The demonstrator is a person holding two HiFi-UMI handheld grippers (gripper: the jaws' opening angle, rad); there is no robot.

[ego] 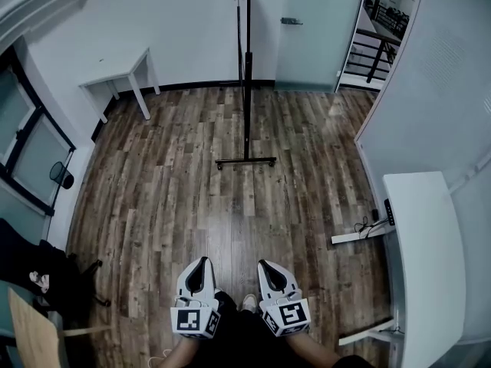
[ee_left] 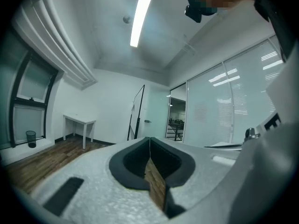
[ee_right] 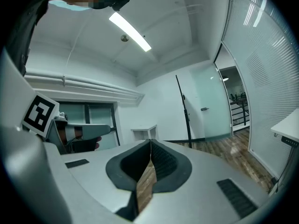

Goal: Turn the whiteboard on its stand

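Observation:
The whiteboard (ego: 244,29) stands edge-on to me across the room, a thin dark upright on a stand with a wheeled base bar (ego: 245,161). It also shows as a slim leaning frame (ee_left: 136,113) in the left gripper view and as a dark pole (ee_right: 184,113) in the right gripper view. Both grippers are held low in front of the person, far from the board. My left gripper (ego: 201,264) (ee_left: 149,139) is shut with nothing in it. My right gripper (ego: 268,265) (ee_right: 150,141) is likewise shut and empty.
A small white table (ego: 123,71) stands against the far wall at left. A long white desk (ego: 422,259) runs along the right wall, with cables by its foot. A glass door (ego: 314,29) is behind the board. A wooden chair (ego: 31,328) sits at lower left.

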